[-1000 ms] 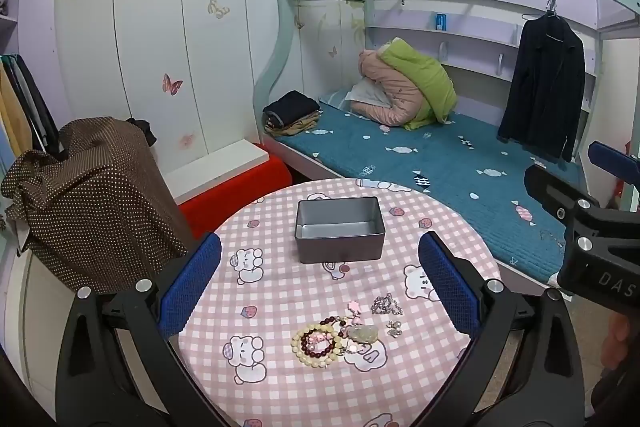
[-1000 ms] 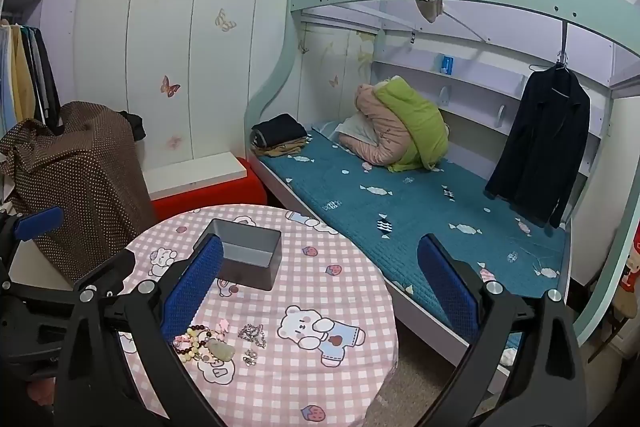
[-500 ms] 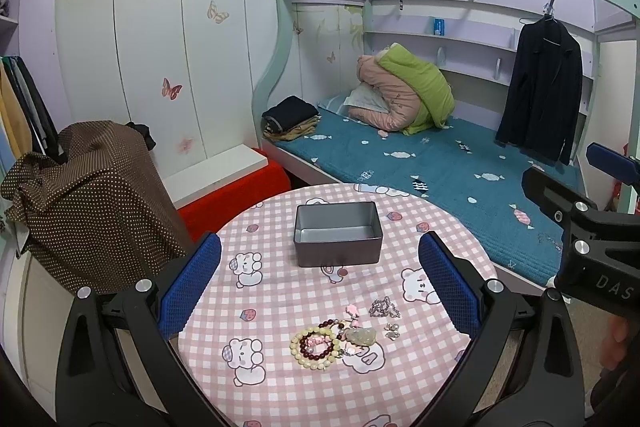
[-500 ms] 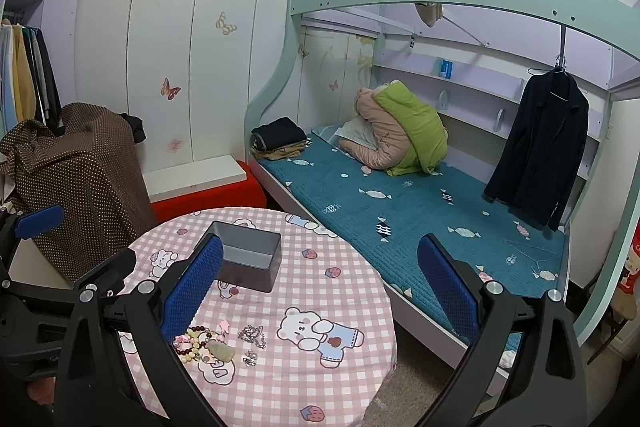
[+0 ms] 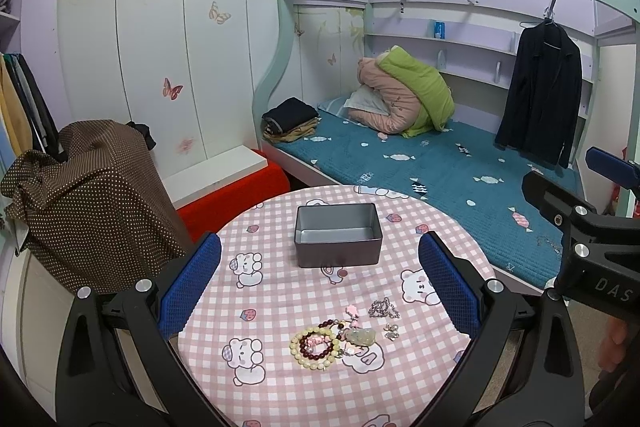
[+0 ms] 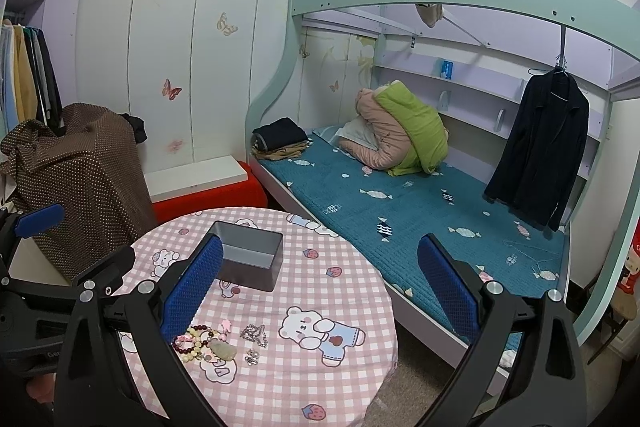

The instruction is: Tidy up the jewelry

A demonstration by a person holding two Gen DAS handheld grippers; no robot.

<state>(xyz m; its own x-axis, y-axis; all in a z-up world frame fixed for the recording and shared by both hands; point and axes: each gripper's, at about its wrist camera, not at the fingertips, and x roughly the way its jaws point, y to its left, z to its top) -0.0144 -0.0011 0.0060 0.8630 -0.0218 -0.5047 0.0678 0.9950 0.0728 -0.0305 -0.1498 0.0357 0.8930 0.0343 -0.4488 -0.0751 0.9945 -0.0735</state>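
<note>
Since a second ago, my left gripper (image 5: 319,291) has been rising and tipping a little, so the jewelry is sliding lower in its view and the gray tin (image 5: 338,241) is sitting nearer the middle. I am judging that nothing has been sorted yet: the tin is showing a bare bottom, and every piece is lying on the counter (image 5: 280,291).

Going left to right across the left view, the blue left finger pad (image 5: 190,291) is hanging over the counter's left edge. Then the beaded bracelets (image 5: 316,345) are lying in a loose heap, touching the pale green pendant (image 5: 362,335). Just beside that, the silver chain (image 5: 384,308) and the small earrings (image 5: 391,331) are resting apart from the heap. All of it is lying between my spread left fingers, below them and untouched, with the tin well beyond.

My right gripper (image 6: 320,291) is hovering further right, its fingers also wide apart and pinching nothing. The heap is sitting just beside its left finger pad (image 6: 192,291), so I am expecting to swing leftward for a pickup.
</note>
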